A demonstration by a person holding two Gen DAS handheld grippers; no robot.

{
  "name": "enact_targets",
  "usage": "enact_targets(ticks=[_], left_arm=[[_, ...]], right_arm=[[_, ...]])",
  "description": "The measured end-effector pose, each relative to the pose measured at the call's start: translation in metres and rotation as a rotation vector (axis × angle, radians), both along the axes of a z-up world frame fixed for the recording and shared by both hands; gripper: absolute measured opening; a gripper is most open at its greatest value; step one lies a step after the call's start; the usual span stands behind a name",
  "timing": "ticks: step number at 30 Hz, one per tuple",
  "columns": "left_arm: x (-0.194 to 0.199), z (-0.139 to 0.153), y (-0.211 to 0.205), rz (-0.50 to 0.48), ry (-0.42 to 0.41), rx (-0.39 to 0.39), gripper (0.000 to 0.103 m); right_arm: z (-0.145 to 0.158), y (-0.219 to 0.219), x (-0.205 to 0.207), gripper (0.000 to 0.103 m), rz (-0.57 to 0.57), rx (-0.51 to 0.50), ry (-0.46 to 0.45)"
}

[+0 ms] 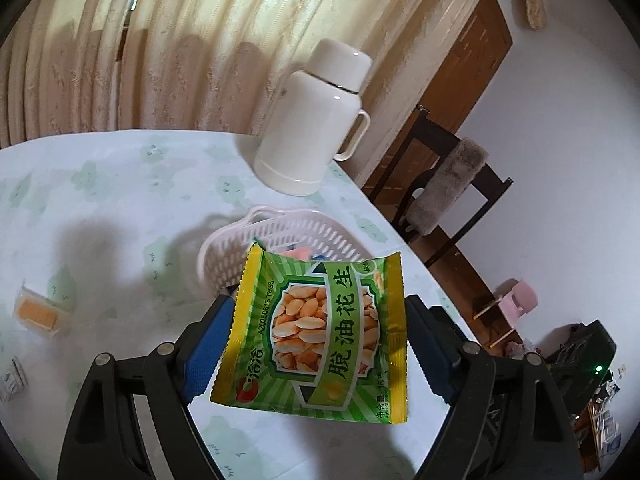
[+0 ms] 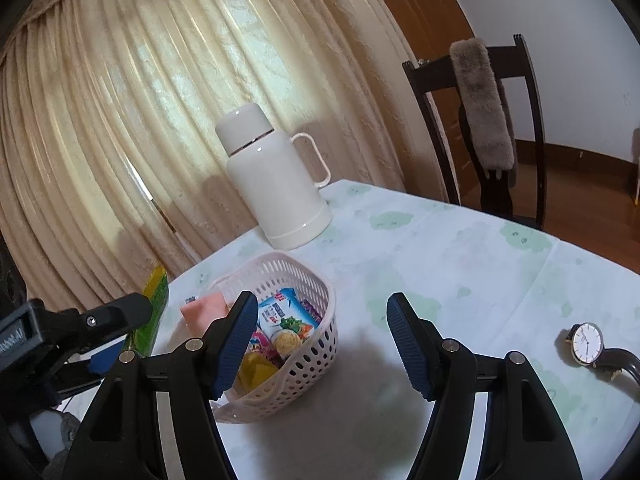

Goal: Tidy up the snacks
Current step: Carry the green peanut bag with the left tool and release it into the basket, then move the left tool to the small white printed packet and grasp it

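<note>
A green and yellow peanut packet (image 1: 316, 340) hangs between the blue pads of my left gripper (image 1: 320, 300), just short of the white slotted basket (image 1: 304, 232). The jaws stand a little wider than the packet, which lies flat and unsqueezed. From the right wrist view the same packet (image 2: 154, 300) shows edge-on to the left of the basket (image 2: 316, 344). The basket holds a pink packet (image 2: 204, 306), a blue-and-white noodle packet (image 2: 286, 320) and a yellow item (image 2: 256, 372). My right gripper (image 2: 322, 300) is open and empty, low over the basket's near right side.
A white thermos jug (image 2: 276, 184) stands behind the basket near the curtain. A wristwatch (image 2: 586, 340) lies on the cloth at right. An orange snack in clear wrap (image 1: 38, 312) lies at the table's left. A dark chair (image 2: 500, 120) stands beyond the far edge.
</note>
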State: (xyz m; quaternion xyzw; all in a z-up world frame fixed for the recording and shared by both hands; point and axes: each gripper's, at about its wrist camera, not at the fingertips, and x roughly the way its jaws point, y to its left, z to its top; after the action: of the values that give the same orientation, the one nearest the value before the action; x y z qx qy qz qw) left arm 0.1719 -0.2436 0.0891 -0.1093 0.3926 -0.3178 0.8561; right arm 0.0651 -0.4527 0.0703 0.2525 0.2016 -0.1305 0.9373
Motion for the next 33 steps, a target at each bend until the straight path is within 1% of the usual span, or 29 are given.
enact_targets(ticks=[4, 9, 11, 14, 16, 18, 25, 29, 33], left_arm=[[0.004, -0.006, 0.006, 0.016, 0.033, -0.014, 0.082], [0.006, -0.001, -0.005, -0.011, 0.005, -0.014, 0.082], [0.007, 0.001, -0.013, -0.032, -0.002, -0.017, 0.085], [0.009, 0.001, -0.024, -0.051, -0.015, -0.013, 0.086], [0.010, -0.001, -0.029, -0.064, -0.013, -0.013, 0.087], [0.012, -0.003, -0.030, -0.074, 0.007, -0.022, 0.087], [0.010, -0.004, -0.012, -0.017, 0.015, -0.007, 0.087], [0.007, -0.005, 0.003, 0.033, 0.008, 0.035, 0.087], [-0.001, -0.010, 0.016, 0.067, 0.010, 0.077, 0.087]], right_arm=[[-0.001, 0.000, 0.000, 0.068, 0.001, 0.001, 0.000], [-0.001, 0.001, 0.000, 0.068, -0.001, 0.001, -0.001], [-0.002, 0.001, 0.000, 0.068, -0.002, 0.004, -0.002], [-0.002, 0.001, 0.000, 0.068, 0.002, 0.006, -0.002], [-0.002, 0.001, -0.001, 0.068, 0.005, 0.010, -0.003], [-0.002, 0.002, -0.001, 0.068, 0.006, 0.012, -0.006], [-0.002, 0.001, -0.003, 0.068, 0.015, 0.020, -0.013], [-0.002, 0.002, -0.003, 0.068, 0.018, 0.018, -0.011], [-0.002, 0.010, 0.002, 0.069, 0.070, 0.007, 0.014]])
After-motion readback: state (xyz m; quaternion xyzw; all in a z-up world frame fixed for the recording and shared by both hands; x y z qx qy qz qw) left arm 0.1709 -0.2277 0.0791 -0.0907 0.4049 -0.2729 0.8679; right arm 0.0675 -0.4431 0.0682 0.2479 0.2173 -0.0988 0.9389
